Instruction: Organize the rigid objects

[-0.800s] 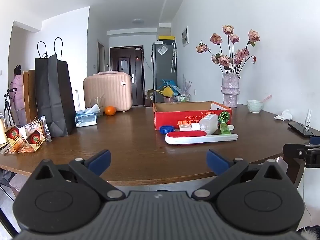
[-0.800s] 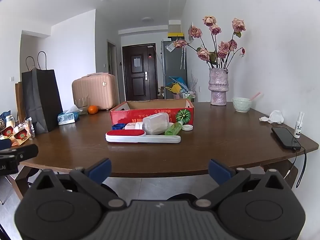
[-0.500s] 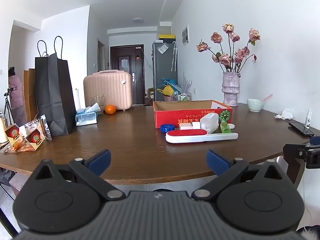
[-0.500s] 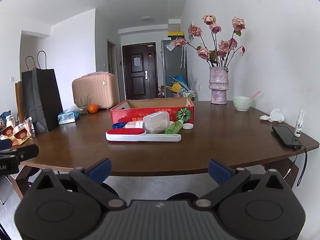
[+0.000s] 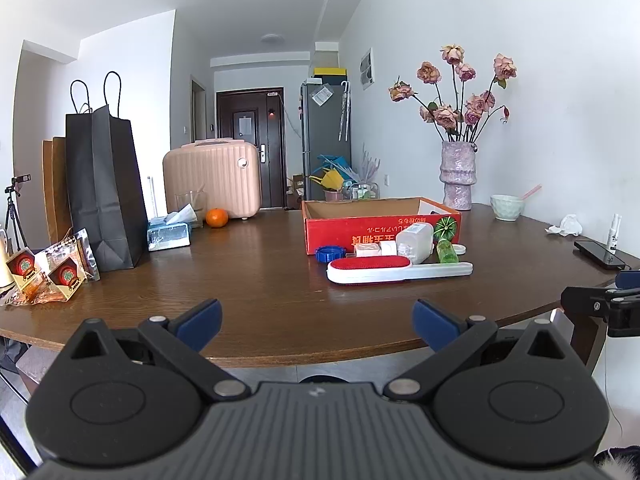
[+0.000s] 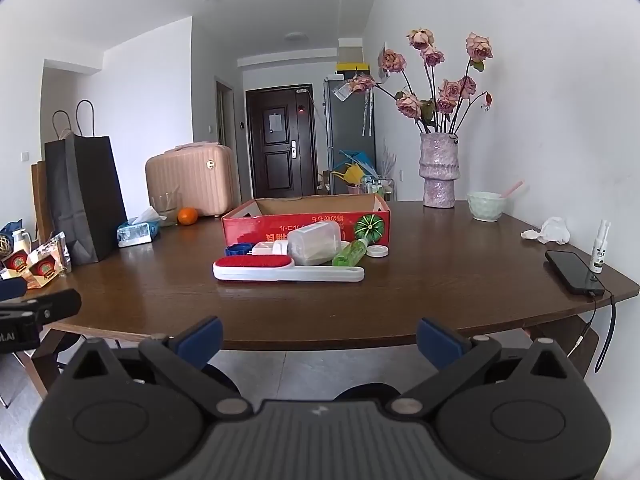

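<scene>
A red cardboard box [image 5: 380, 222] [image 6: 304, 216] stands open on the brown table [image 5: 248, 280] [image 6: 440, 280]. In front of it lie a white and red lint brush [image 5: 396, 270] [image 6: 286, 269], a clear plastic container [image 5: 414, 240] [image 6: 314, 242], a green bottle [image 5: 446, 250] [image 6: 350, 254], a blue lid [image 5: 330, 253] [image 6: 238, 249], a white lid [image 6: 377, 251] and small white items [image 5: 372, 249]. My left gripper [image 5: 316, 320] and right gripper [image 6: 318, 338] are open and empty, held before the table's near edge, well short of the objects.
A black paper bag [image 5: 104, 192], snack packets [image 5: 52, 272], a tissue box [image 5: 168, 232], an orange [image 5: 217, 217] and a pink suitcase [image 5: 214, 176] are at left. A vase of roses [image 6: 438, 172], a bowl [image 6: 486, 205], a crumpled tissue [image 6: 550, 230], a phone [image 6: 574, 272] and a spray bottle [image 6: 600, 246] are at right.
Both views have barely shifted; the grippers stay open and nothing on the table has moved.
</scene>
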